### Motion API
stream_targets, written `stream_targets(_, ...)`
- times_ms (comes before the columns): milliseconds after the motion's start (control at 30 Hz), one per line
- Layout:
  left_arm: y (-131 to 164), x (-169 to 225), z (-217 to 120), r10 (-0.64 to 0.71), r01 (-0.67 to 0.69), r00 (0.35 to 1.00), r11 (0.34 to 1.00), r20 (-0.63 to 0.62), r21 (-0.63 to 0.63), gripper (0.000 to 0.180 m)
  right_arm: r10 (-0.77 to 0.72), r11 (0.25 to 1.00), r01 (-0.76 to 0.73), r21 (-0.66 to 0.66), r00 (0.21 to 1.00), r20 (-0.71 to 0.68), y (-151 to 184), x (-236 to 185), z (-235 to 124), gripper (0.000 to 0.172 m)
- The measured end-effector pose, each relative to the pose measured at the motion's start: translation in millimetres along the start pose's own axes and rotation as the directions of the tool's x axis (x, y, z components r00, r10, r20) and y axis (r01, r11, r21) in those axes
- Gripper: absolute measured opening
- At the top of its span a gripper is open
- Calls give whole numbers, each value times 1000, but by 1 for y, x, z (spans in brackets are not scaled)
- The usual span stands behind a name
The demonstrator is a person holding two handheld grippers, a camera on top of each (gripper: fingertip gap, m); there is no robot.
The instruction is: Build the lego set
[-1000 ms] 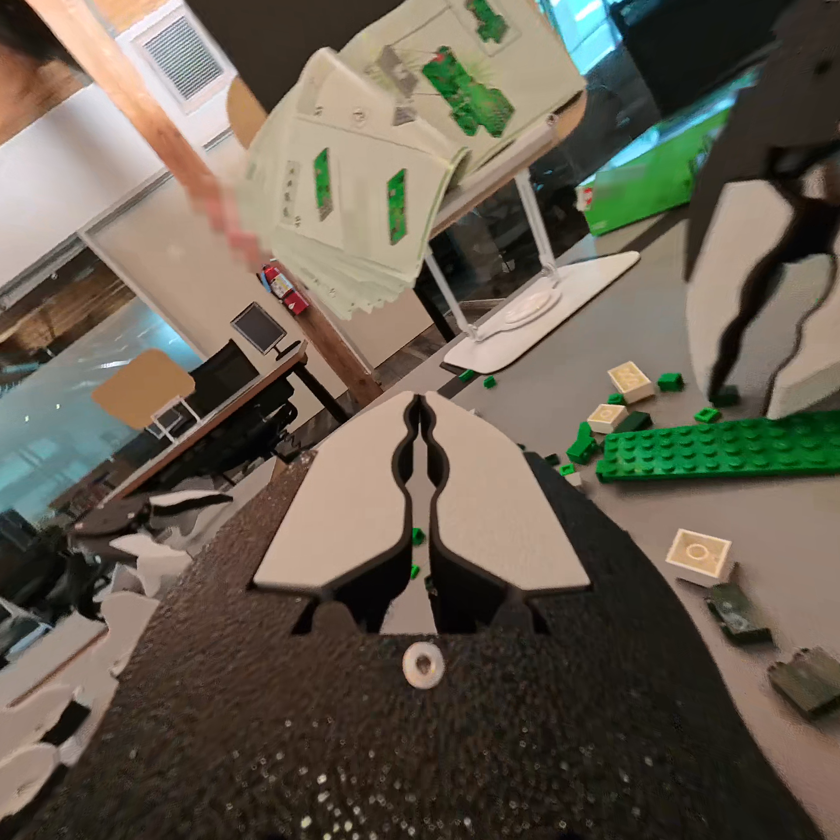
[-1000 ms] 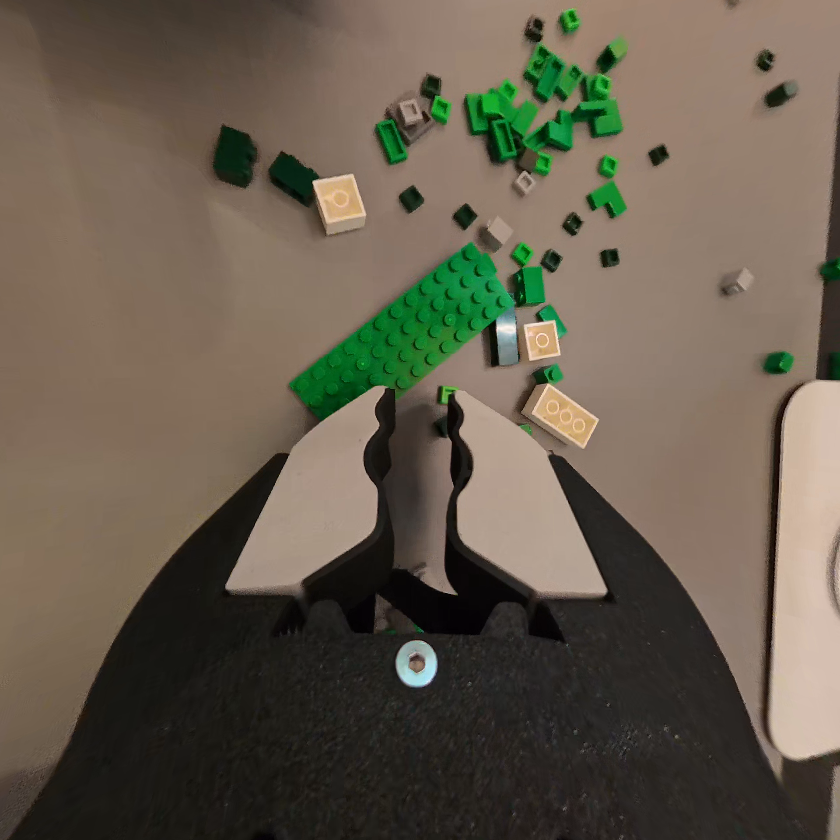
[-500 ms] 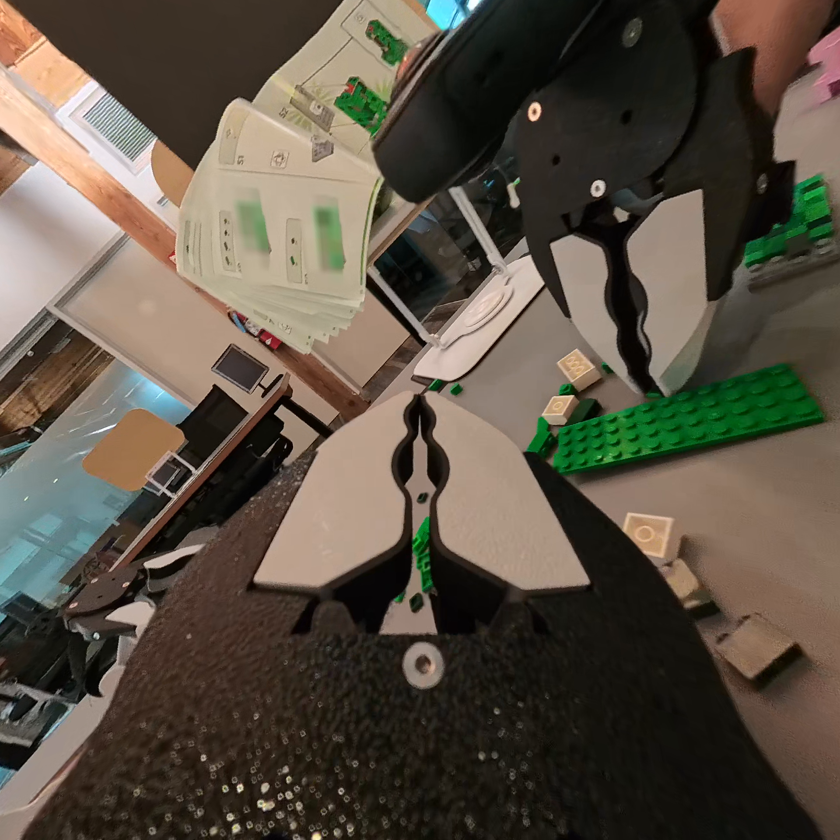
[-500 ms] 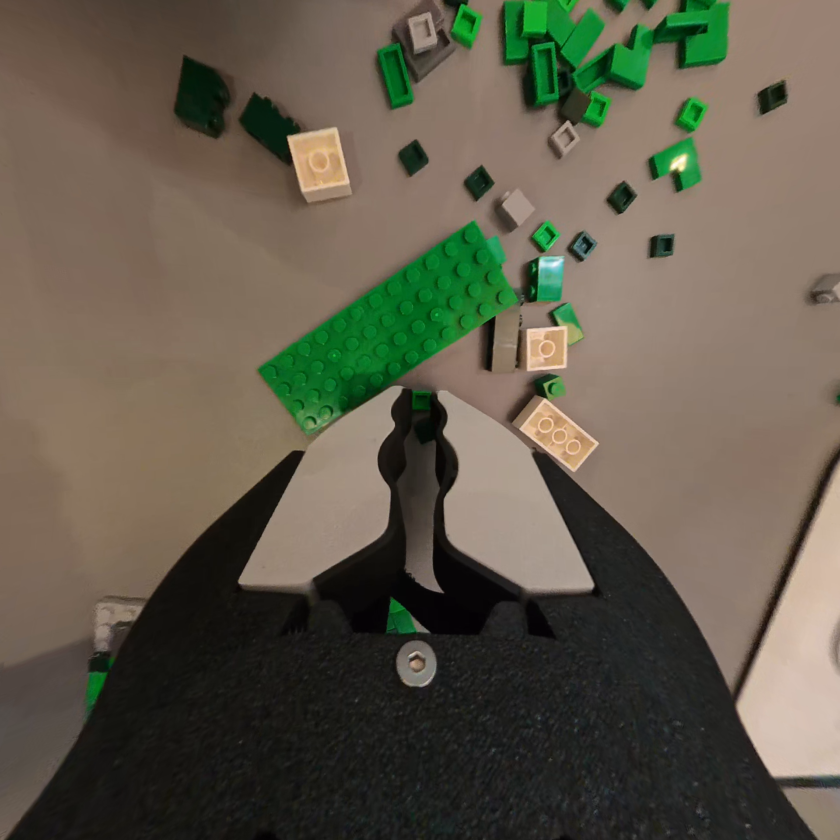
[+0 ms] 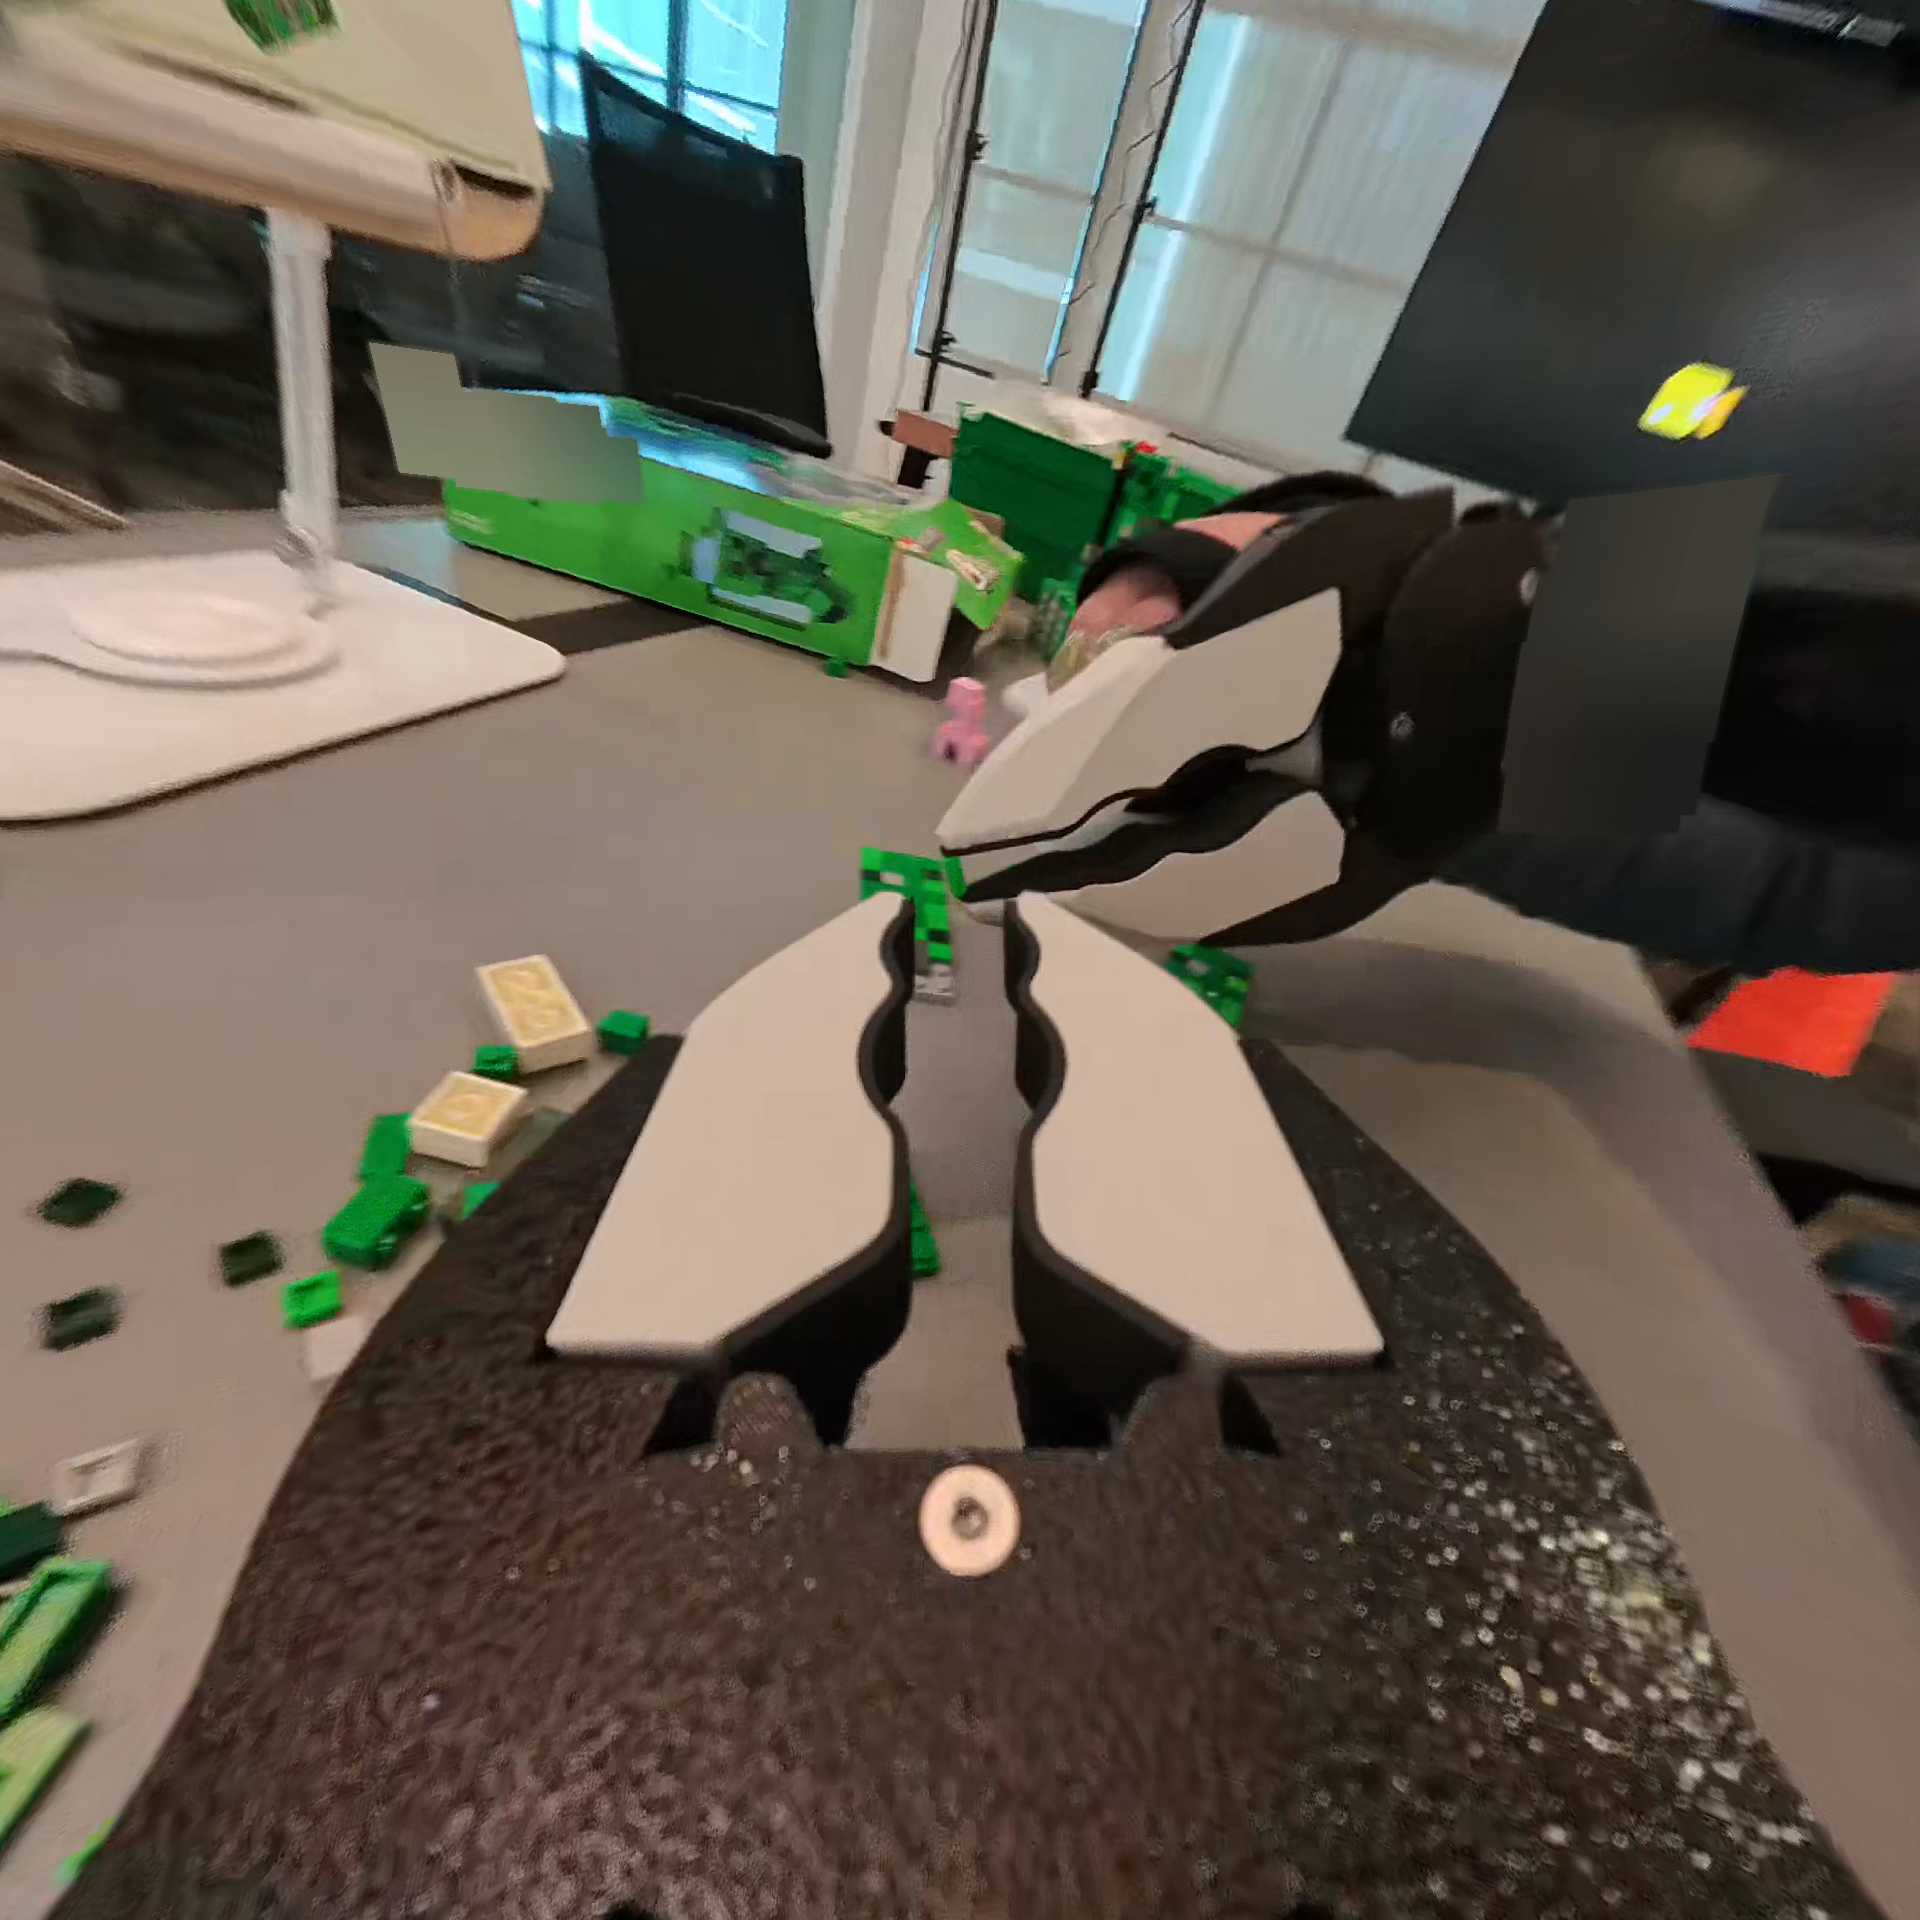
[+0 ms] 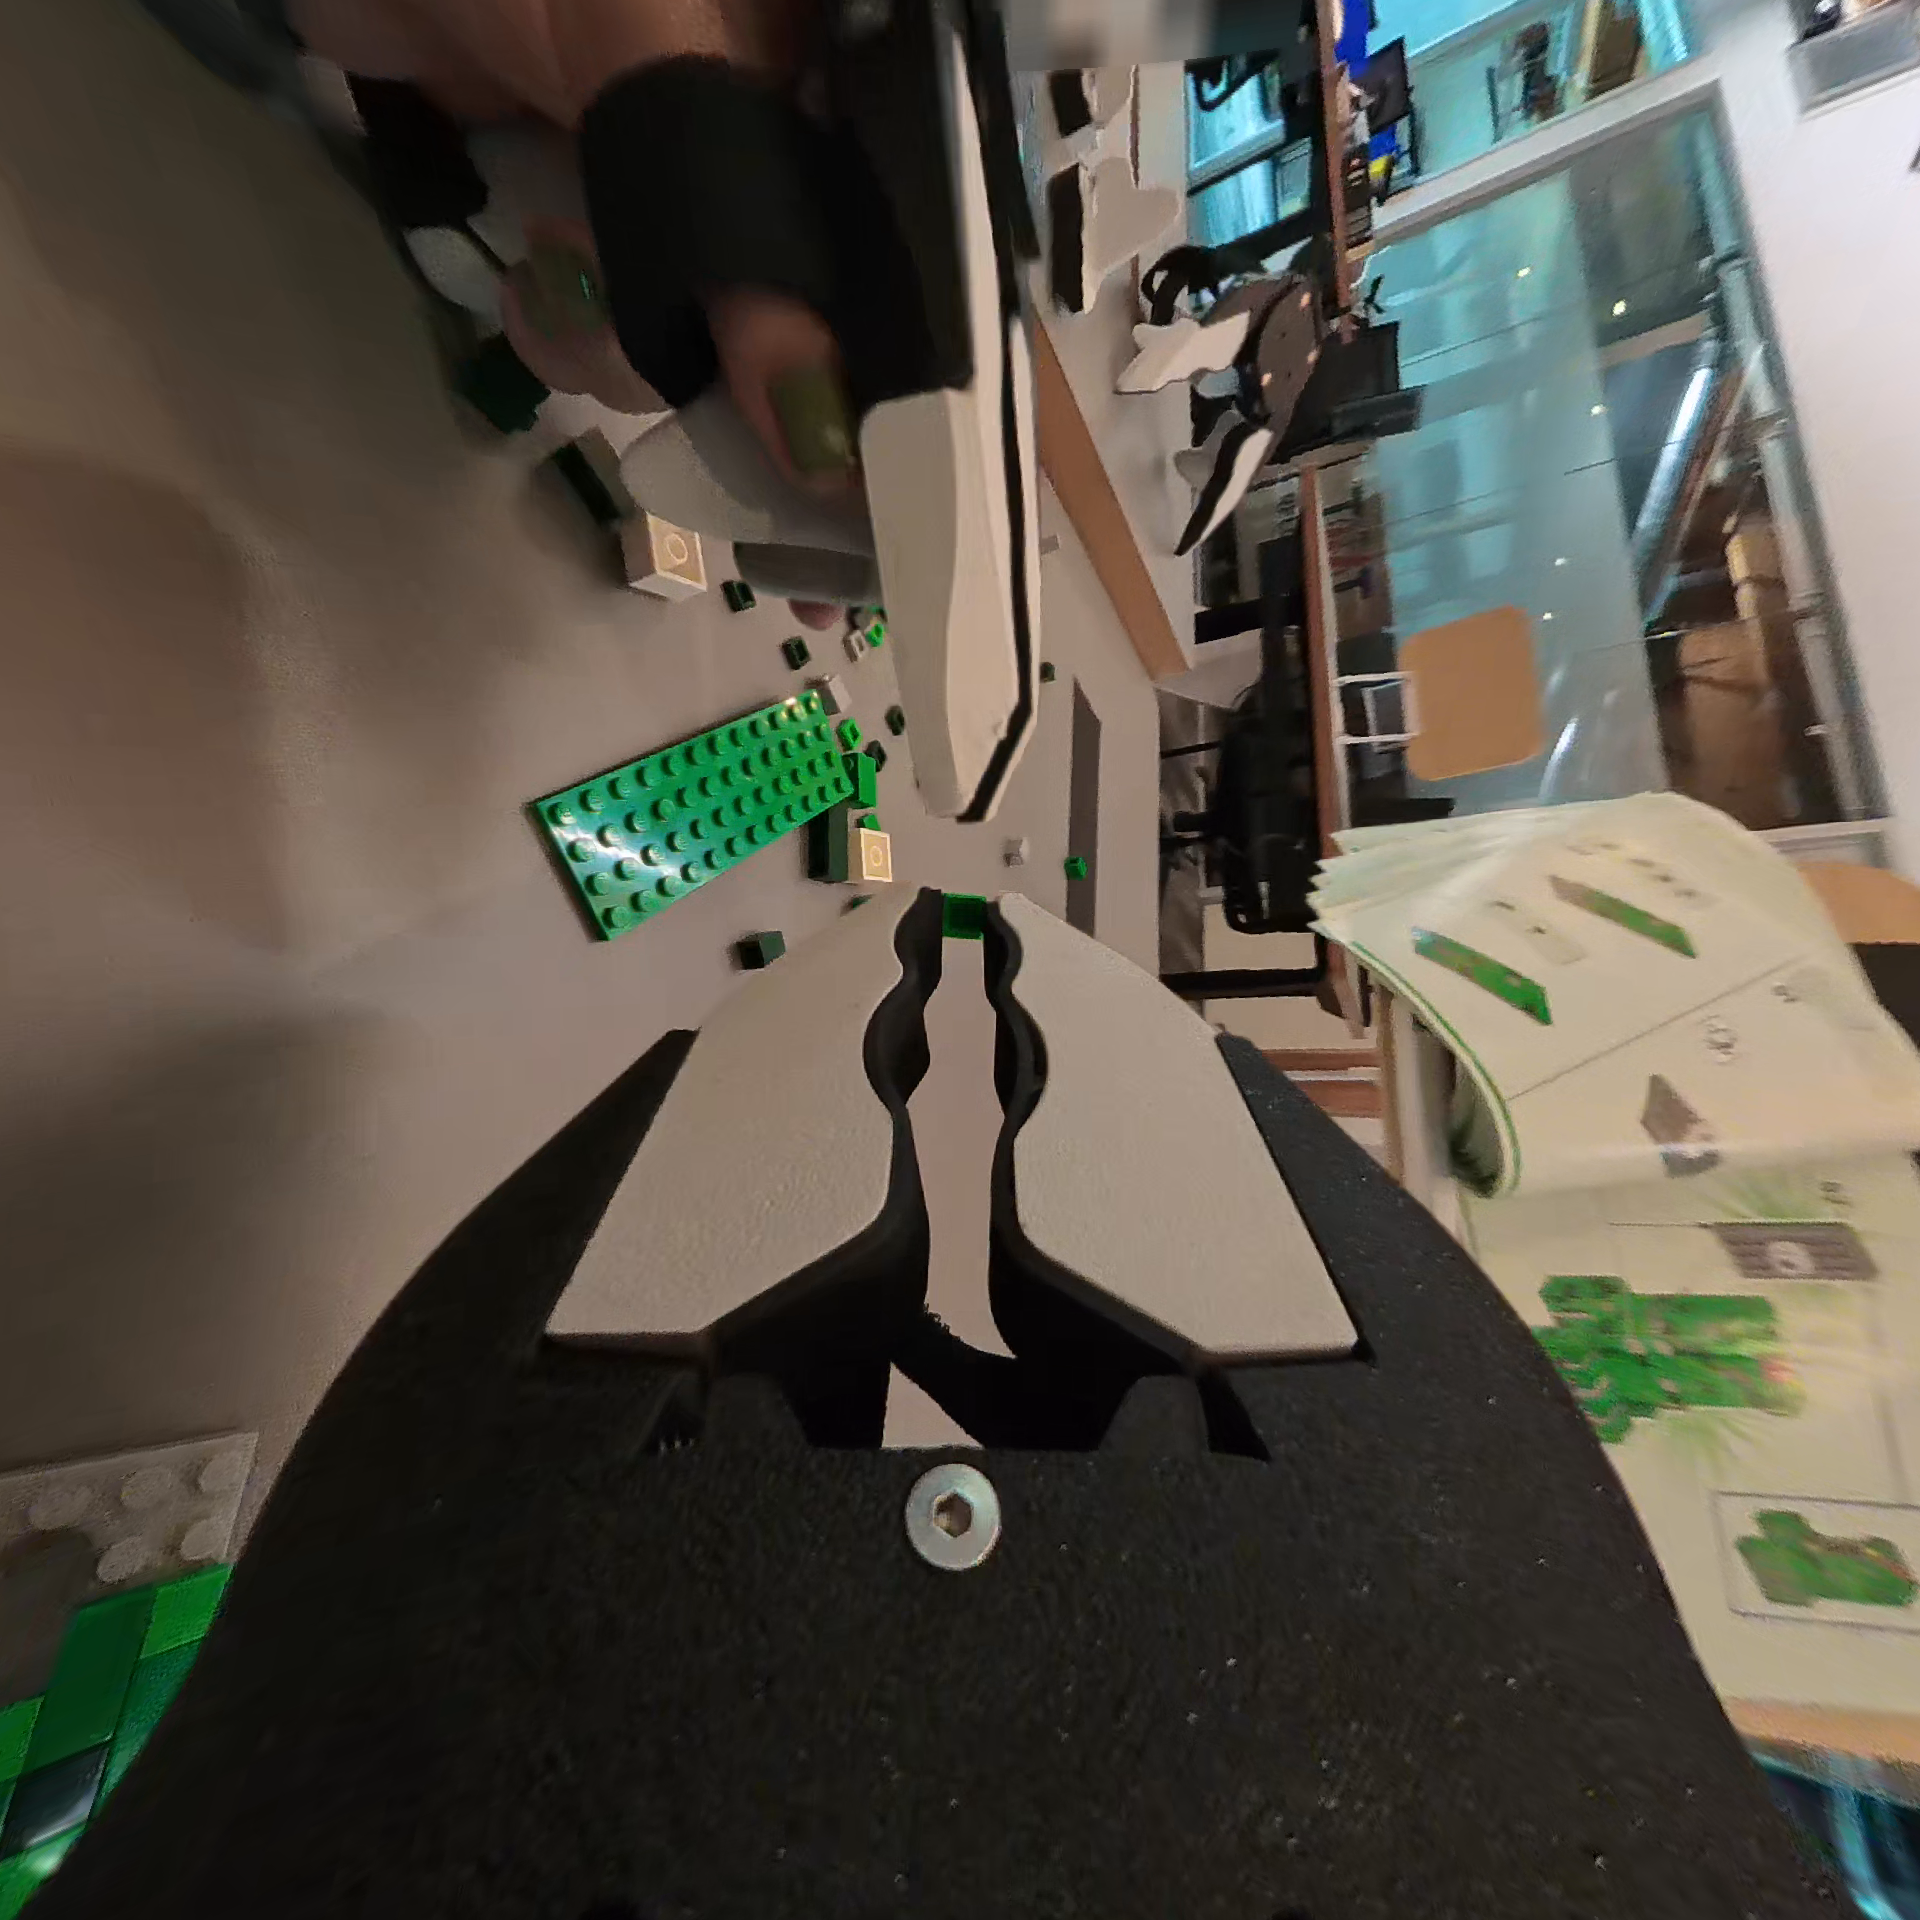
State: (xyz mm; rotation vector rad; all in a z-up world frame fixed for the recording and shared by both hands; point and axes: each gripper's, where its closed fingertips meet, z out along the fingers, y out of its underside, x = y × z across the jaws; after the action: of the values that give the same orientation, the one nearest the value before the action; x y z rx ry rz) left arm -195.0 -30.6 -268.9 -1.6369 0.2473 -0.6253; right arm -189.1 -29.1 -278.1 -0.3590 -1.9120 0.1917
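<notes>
Grey counter (image 5: 312, 914), bricks scattered over its left part, bare room toward the right edge. Your right gripper (image 6: 961, 914) pinches a small green brick (image 6: 961, 916) at its fingertips, both pads pressed on it, lifted off the counter. Your left gripper (image 5: 956, 914) is parted, nothing gripped; a green pixel-patterned figure (image 5: 914, 894) stands just beyond its tips, beside the right gripper's tips. Green baseplate (image 6: 696, 810) lies flat, tan bricks (image 5: 530, 1013) near it. White stand base (image 5: 208, 675) sits at the far left edge.
</notes>
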Motion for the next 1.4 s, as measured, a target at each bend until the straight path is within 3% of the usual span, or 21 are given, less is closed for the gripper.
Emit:
stream_targets(100,2,8,3,-68,68,995,998,-69,-10,17,-37,999,37,5,999,-24,-7,-2,-2,7)
stream_targets(533,5,12,4,-102,97,988,994,-119,-47,12,-184,983,186,4,976,-118,-17,-10,-7,7)
stream_targets(667,7,16,4,-94,85,985,994,-142,-69,3,-232,972,233,-9,965,-121,-20,-13,-6,7)
stream_targets(800,4,19,1,24,-31,992,998,-122,-59,2,-194,979,203,32,965,-175,-29,-10,-13,10)
stream_targets(900,3,25,0,266,-270,961,961,-70,-63,2,-2,996,18,83,982,-188,-19,2,-34,14)
stream_targets(967,8,37,3,495,-499,867,860,-61,-104,2,215,974,-199,113,965,-152,-1,8,-51,14)
stream_targets(1033,13,50,10,700,-698,712,701,-44,-142,2,450,883,-449,137,893,21,9,-4,-67,11)
stream_targets(1067,15,56,14,789,-781,614,603,-24,-162,2,552,811,-570,134,820,152,7,-15,-75,11)
stream_targets(1133,14,71,22,935,-916,354,352,26,-192,2,669,664,-743,86,641,377,-2,-34,-92,17)
stream_targets(1200,18,87,30,995,-972,97,103,36,-214,2,690,597,-801,36,536,486,-9,-47,-103,19)
stream_targets(1233,21,95,34,999,-978,17,25,38,-207,2,684,590,-807,25,516,515,-12,-52,-108,19)
stream_targets(1300,26,109,40,998,-984,-50,-43,35,-174,2,673,576,-818,12,482,561,-18,-58,-113,21)
stream_targets(1400,26,123,43,998,-992,-51,-47,35,-117,2,639,569,-822,21,458,618,-26,-65,-118,20)
